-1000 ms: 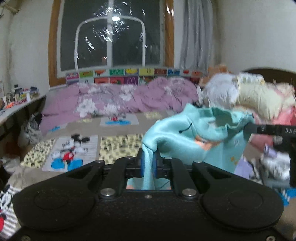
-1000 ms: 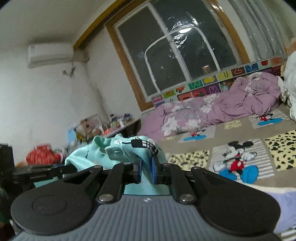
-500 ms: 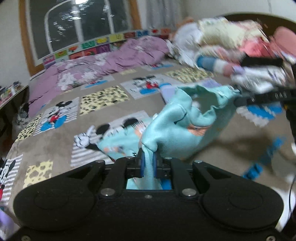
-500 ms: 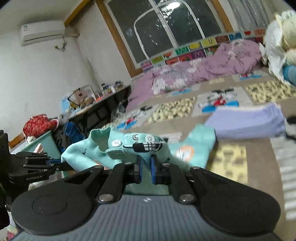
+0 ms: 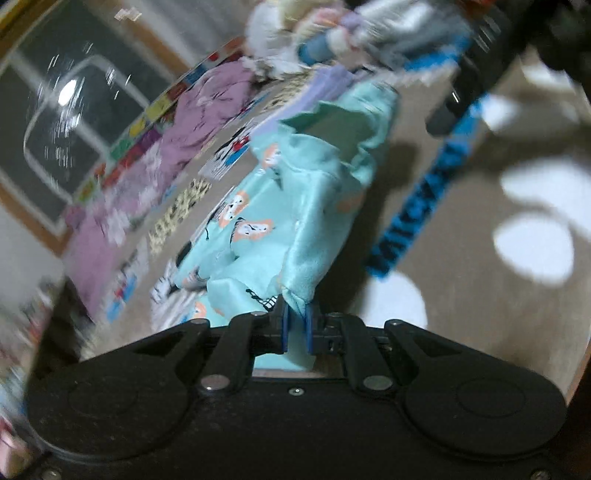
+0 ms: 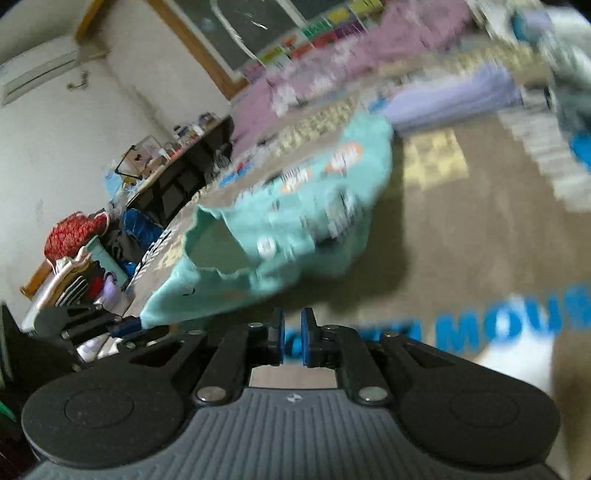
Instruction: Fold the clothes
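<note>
A teal garment [image 5: 295,206] printed with orange cartoon figures stretches away over the brown cartoon blanket [image 5: 461,295]. My left gripper [image 5: 295,325] is shut on its near corner, and cloth bunches between the blue pads. In the right wrist view the same garment [image 6: 314,206] hangs just above the blanket [image 6: 480,240] and casts a shadow. Its left corner runs to my left gripper [image 6: 122,326]. My right gripper [image 6: 291,328] is shut with no cloth between its pads; only blanket shows through the narrow gap. The garment's edge is just ahead of its tips.
A folded lilac garment [image 6: 461,96] lies on the bed beyond the teal one. A heap of clothes [image 5: 332,29] sits at the head end, and a purple quilt [image 6: 332,74] lies under the window. A cluttered desk [image 6: 177,166] and a basket of clothes [image 6: 74,258] stand beside the bed.
Both grippers have dropped toward the bed and rolled. The teal garment has come down onto the blanket. It was between the right gripper's pads before and is out of them now.
</note>
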